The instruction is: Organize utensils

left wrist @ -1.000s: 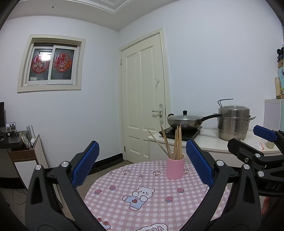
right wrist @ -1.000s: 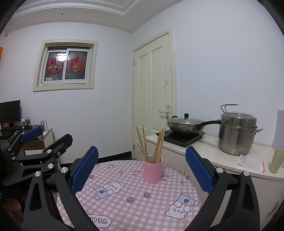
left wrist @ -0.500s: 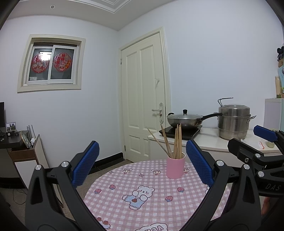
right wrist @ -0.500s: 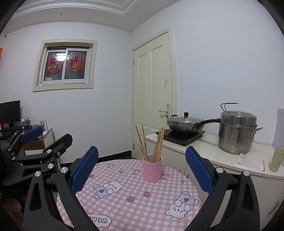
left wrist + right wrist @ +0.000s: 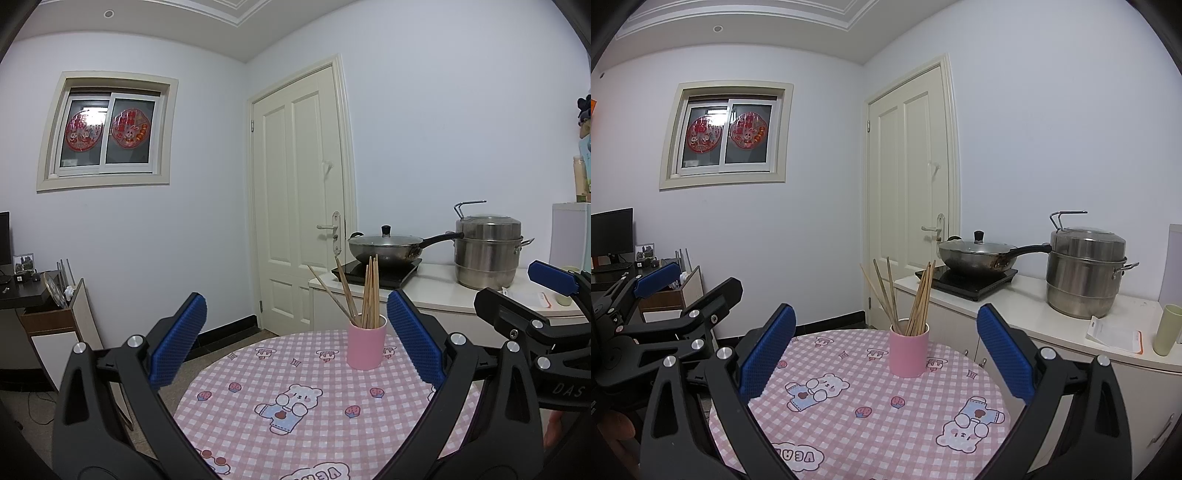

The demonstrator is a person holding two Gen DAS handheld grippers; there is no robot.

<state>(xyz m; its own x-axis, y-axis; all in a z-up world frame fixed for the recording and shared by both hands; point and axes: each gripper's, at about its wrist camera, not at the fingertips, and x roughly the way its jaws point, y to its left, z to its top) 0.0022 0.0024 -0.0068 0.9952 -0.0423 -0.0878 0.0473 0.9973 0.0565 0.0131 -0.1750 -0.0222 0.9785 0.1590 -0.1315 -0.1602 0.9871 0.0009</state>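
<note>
1. Surface [image 5: 306, 435] first: we see a round top under a pink checked cloth, bare except for one cup, with both tools held above its near edge.
2. Left gripper [image 5: 295, 343] and right gripper [image 5: 886, 350] both have their jaws wide apart and hold nothing.
3. Pink cup [image 5: 909, 349] stands upright towards the far side, ahead of both pairs of jaws and well apart from them.
4. Chopsticks [image 5: 916, 299] stand splayed inside the cup; no utensil lies loose, so we judge the sorting done or nearly so. If we tidy the fan, we should close gently near mid-length and steady the cup.
</note>
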